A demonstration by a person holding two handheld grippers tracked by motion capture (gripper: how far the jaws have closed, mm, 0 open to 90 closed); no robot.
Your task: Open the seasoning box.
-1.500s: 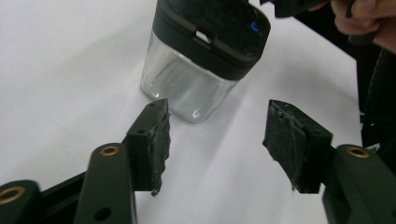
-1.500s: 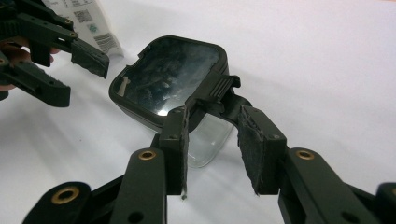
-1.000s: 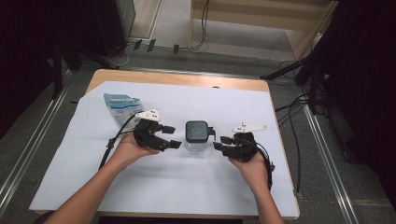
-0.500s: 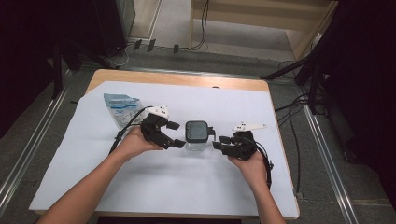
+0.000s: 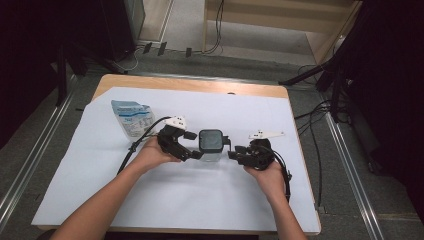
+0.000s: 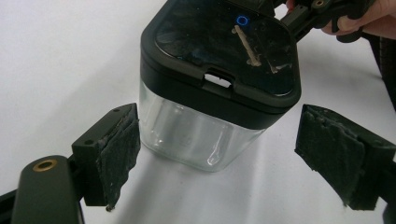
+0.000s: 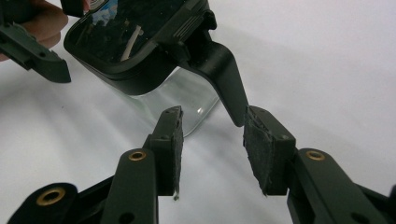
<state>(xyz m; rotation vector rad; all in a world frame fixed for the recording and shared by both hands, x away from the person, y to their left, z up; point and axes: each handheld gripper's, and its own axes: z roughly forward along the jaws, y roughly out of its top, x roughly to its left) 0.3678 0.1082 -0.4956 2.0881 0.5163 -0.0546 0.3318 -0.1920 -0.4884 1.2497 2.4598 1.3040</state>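
We note that the left gripper (image 5: pixel 192 146) has moved in from the left toward the glass jar with the black lid (image 5: pixel 210 145), and its jaws have just been opening; they now stand wide on either side of the jar's clear wall, pads (image 6: pixel 119 151) apart from the glass. We judge this as the approach to a grasp of the jar body, not yet made. The jar stands upright near the middle of the white sheet (image 5: pixel 100 200) covering the tabletop. The right gripper (image 5: pixel 234 152) sits at the jar's right side, jaws partly open around the tip of the lid's black latch arm (image 7: pixel 224 74); one pad (image 7: pixel 256 140) meets the tip, no clamp seen. A blue-white pouch (image 5: pixel 131 117) lies toward the sheet's far left corner
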